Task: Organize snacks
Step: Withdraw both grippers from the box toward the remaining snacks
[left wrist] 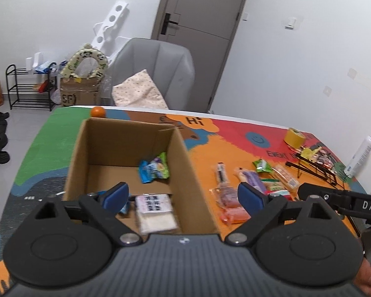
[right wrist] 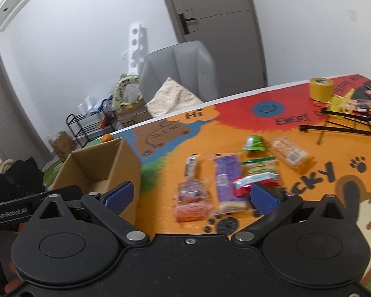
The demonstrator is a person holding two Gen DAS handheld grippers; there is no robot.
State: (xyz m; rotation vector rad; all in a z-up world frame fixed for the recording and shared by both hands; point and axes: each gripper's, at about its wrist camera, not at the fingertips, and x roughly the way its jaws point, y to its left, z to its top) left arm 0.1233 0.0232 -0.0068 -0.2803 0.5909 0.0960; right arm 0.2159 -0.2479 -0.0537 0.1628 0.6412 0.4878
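Black linkage arms, blue fingers [left wrist: 116, 195], silver pivot screws, ribbed grey housing; "GenRobot.AI" lettering.

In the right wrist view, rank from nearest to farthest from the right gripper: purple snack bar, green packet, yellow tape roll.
1. purple snack bar, just ahead of the right gripper.
2. green packet, farther ahead, mid-table.
3. yellow tape roll, far right edge.

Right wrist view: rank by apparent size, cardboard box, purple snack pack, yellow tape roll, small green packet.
1. cardboard box, though it sits nearest the camera.
2. purple snack pack.
3. yellow tape roll and small green packet look alike; the tape lies farther off, so no ranking.
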